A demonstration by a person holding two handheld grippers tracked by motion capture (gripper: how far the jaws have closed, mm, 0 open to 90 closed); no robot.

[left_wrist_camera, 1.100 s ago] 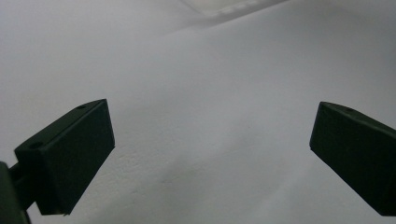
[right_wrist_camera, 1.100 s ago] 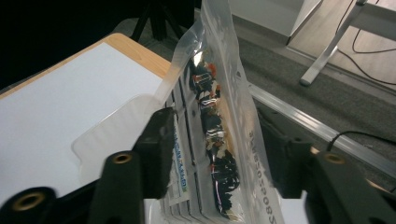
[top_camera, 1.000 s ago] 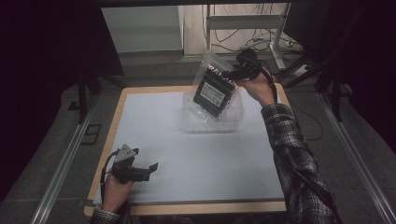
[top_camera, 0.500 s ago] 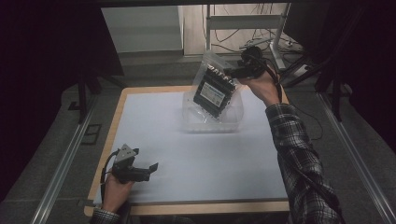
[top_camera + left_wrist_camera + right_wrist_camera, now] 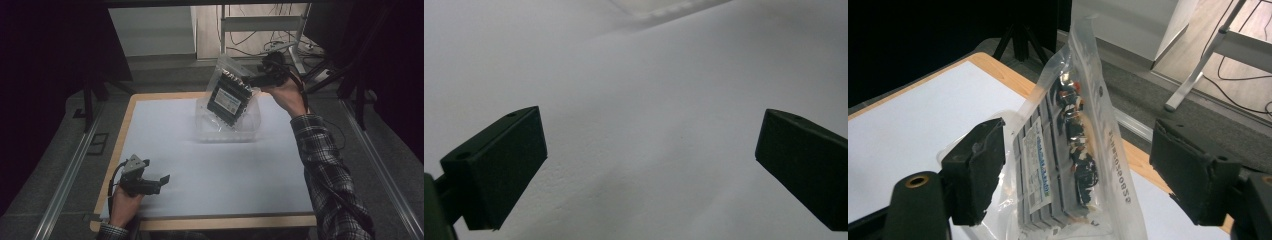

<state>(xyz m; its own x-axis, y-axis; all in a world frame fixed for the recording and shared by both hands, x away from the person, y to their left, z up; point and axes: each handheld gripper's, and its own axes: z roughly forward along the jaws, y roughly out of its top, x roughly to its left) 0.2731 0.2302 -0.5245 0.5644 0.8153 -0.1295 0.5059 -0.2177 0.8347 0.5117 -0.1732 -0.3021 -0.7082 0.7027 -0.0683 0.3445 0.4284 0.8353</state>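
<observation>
The clear plastic bag (image 5: 1073,150) stands between the right gripper (image 5: 1078,175)'s 2 jaws, which are spread wide, with the left pad against the bag's side and the right pad well clear of it; whether the bag is truly held there I cannot tell. Inside it, nearest that gripper's camera, sits a stack of dark flat packs (image 5: 1040,175) with a pale label, and beside them a column of small dark and reddish parts (image 5: 1075,135). Printed lettering runs up the bag's edge. In the high view the bag (image 5: 232,90) hangs tilted just ahead of the right gripper (image 5: 260,77), above a clear plastic tray (image 5: 227,125) lying on the white sheet (image 5: 220,170). Beyond the bag lies the table's wooden edge (image 5: 1013,75), then grey floor.

The left gripper (image 5: 649,160) rests low, its 2 jaws wide apart with nothing between them, only the white sheet (image 5: 649,100) ahead. In the high view it (image 5: 157,182) sits at the table's near corner, well apart from the tray.
</observation>
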